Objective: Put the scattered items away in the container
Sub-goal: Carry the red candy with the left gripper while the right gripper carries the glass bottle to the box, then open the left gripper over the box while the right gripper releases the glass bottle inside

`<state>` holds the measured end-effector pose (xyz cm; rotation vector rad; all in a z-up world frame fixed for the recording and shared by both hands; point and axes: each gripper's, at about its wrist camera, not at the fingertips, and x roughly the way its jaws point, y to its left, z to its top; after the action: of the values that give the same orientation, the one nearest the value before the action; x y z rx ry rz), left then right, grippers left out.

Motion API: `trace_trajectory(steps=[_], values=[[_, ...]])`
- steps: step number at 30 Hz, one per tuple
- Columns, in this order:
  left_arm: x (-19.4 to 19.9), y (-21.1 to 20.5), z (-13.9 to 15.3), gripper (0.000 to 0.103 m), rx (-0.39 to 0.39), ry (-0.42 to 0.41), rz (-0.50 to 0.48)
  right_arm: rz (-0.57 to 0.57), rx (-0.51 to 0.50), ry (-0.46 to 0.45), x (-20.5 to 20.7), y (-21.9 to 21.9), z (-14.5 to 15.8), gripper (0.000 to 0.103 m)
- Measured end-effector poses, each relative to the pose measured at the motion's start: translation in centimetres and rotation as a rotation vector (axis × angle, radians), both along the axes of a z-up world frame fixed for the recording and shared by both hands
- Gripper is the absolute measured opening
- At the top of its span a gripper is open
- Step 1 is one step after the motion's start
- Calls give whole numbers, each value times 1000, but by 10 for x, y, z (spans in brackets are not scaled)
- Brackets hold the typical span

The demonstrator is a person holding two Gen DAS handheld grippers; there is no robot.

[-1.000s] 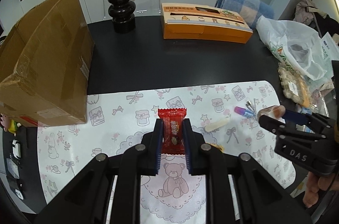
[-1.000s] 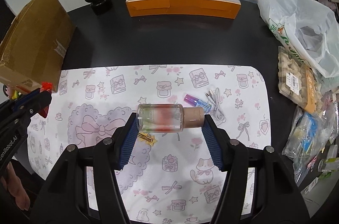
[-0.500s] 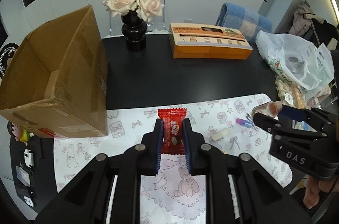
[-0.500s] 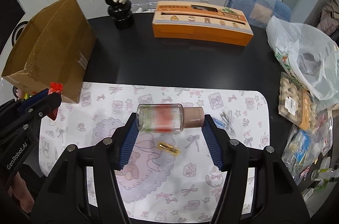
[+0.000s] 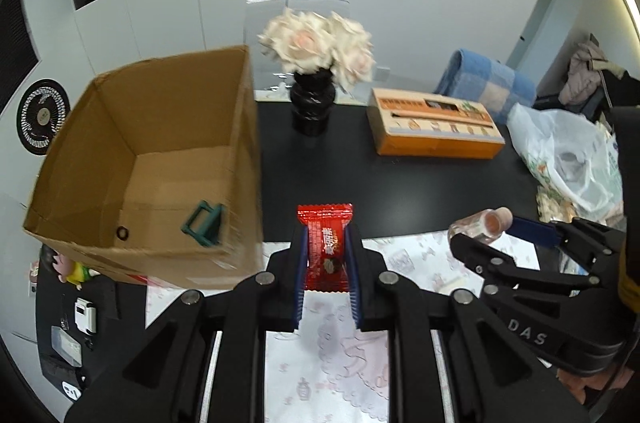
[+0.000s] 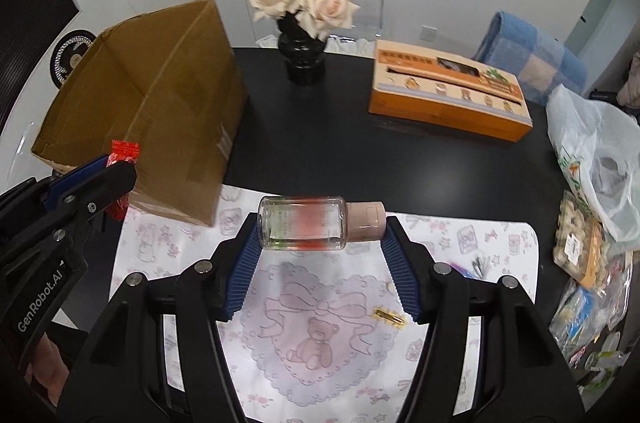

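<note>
My left gripper (image 5: 326, 243) is shut on a red snack packet (image 5: 325, 247), held in the air just right of the open cardboard box (image 5: 160, 159). Inside the box lie a green clip (image 5: 203, 223) and a small black ring (image 5: 122, 233). My right gripper (image 6: 322, 227) is shut on a clear bottle (image 6: 304, 228) with a pink cap, held sideways above the patterned mat (image 6: 320, 335). In the right wrist view the box (image 6: 152, 111) stands to the left, with the left gripper (image 6: 100, 179) and its packet (image 6: 124, 155) beside it. A gold clip (image 6: 390, 316) and a cable (image 6: 478, 265) lie on the mat.
A black vase of pale roses (image 6: 304, 7) and an orange carton (image 6: 448, 91) stand at the back of the black table (image 6: 320, 151). A white plastic bag (image 6: 592, 159) and snack packs (image 6: 580, 239) crowd the right edge. Small items (image 5: 84, 311) lie left of the box.
Both grippers have risen and moved toward the box with their loads. The left wrist view now looks into the box's open top, showing the green clip inside.
</note>
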<state>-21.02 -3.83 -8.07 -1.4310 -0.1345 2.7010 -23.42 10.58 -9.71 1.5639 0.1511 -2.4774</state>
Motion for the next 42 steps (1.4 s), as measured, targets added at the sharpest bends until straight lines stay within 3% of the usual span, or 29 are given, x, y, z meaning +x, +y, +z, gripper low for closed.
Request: trace_trajectory(steps=[13, 25, 35, 42], values=[[-23, -78, 15, 18, 12, 49, 116, 87, -10, 33, -27, -88, 25, 62], [-38, -144, 6, 18, 26, 49, 228, 156, -7, 36, -46, -157, 33, 62], [-48, -186, 0, 18, 33, 35, 307, 214, -29, -4, -61, -206, 19, 62], [-56, -218, -8, 18, 38, 11, 359, 225, 8, -8, -72, -222, 13, 62]])
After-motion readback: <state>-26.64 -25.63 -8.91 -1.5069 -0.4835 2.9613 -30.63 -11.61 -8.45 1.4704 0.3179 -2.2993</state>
